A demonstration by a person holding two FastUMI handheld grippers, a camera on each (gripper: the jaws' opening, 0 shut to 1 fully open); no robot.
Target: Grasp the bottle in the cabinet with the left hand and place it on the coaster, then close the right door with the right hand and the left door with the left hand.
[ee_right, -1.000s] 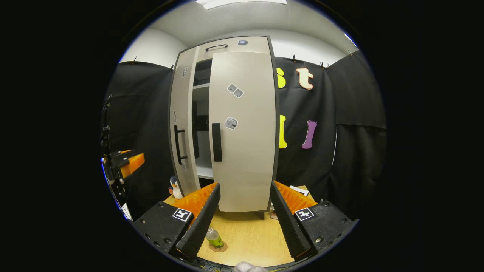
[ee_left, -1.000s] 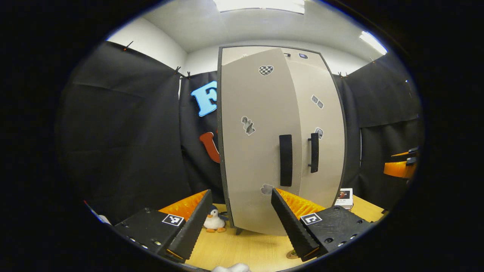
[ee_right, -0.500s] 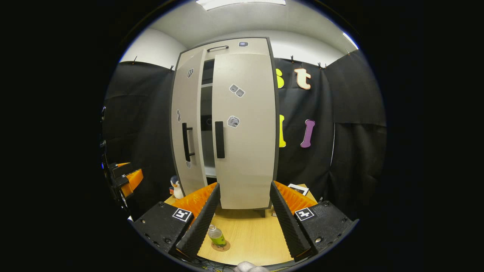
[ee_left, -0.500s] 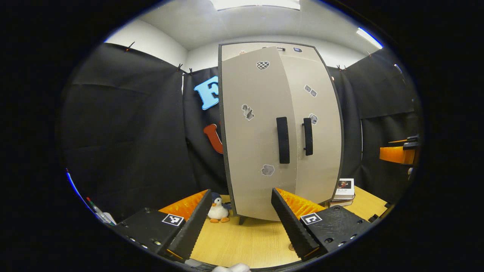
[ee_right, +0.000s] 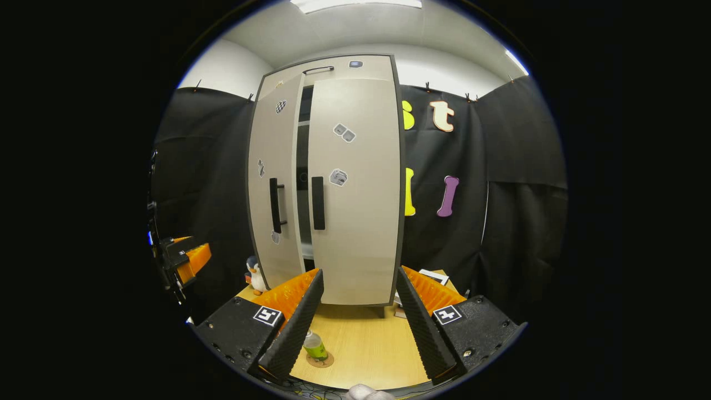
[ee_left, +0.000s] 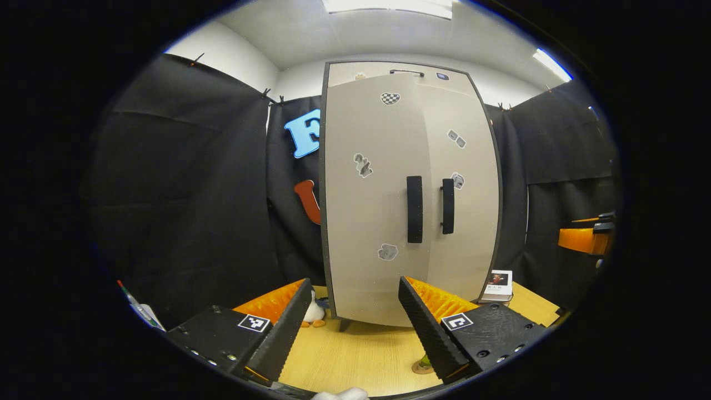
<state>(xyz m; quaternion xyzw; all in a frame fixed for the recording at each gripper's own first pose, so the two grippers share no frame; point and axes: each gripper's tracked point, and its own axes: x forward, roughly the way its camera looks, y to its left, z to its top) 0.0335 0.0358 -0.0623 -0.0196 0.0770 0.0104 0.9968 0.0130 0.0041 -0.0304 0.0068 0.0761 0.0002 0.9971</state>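
The beige cabinet [ee_left: 383, 166] stands on the wooden table. Its right door [ee_right: 358, 189] lies flush. Its left door [ee_right: 275, 183] stands a little ajar, with a narrow dark gap [ee_right: 303, 183] between the two black handles. The green bottle [ee_right: 315, 346] stands upright on the round coaster [ee_right: 322, 361], close to my right gripper's left finger. In the left gripper view, the coaster [ee_left: 417, 368] peeks out beside the right finger. My left gripper [ee_left: 354, 286] is open and empty, a short way back from the left door [ee_left: 372, 183]. My right gripper [ee_right: 358, 273] is open and empty too.
A toy penguin [ee_right: 255, 275] stands at the cabinet's left foot. Books [ee_left: 499, 280] lie at its right foot. The other gripper shows as an orange block at the edge of each view: the right gripper [ee_left: 583, 239] and the left gripper [ee_right: 186, 260]. Black cloth walls surround the table [ee_right: 361, 344].
The left door has swung further toward the cabinet, and the dark gap between the doors has narrowed to a slit. The left gripper has drawn back slightly. The bottle has not moved.
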